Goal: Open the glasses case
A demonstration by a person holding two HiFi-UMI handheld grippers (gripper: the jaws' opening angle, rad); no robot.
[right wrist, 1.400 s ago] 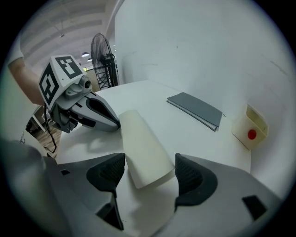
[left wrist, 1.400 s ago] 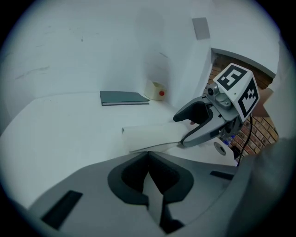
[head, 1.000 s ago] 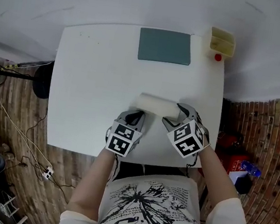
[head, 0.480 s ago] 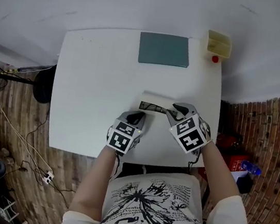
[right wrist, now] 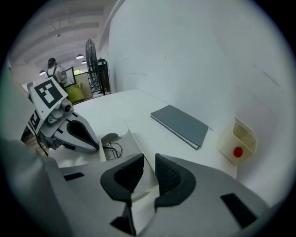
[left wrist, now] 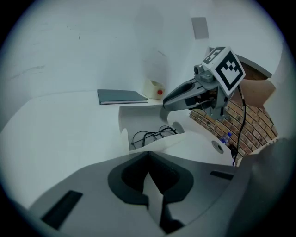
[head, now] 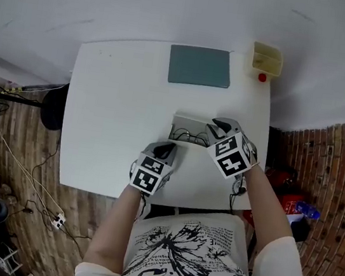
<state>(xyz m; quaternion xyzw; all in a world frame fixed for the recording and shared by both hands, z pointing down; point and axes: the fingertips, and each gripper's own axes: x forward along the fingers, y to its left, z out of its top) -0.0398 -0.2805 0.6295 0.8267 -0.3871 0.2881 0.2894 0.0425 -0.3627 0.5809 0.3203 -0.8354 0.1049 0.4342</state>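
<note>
The white glasses case (head: 188,121) lies open on the white table (head: 113,106), with dark-rimmed glasses (head: 189,135) showing inside. My left gripper (head: 167,147) is shut on the case's near wall, a thin white edge pinched between its fingers (left wrist: 149,156). My right gripper (head: 215,128) holds the raised lid (right wrist: 134,141) at its right end, with the lid's edge between the closing jaws (right wrist: 149,165). In the left gripper view the lid (left wrist: 138,115) stands up behind the glasses (left wrist: 152,135), and the right gripper (left wrist: 165,104) reaches in from the right.
A grey-green flat pad (head: 200,66) lies at the table's far edge. A small yellow box (head: 266,58) with a red ball (head: 262,77) beside it stands at the far right corner. Brick floor, cables and a fan (head: 53,100) surround the table.
The case was shut a second ago. My right gripper has closed on the lid and moved up and back with it, so the glasses now show. The left gripper has kept still.
</note>
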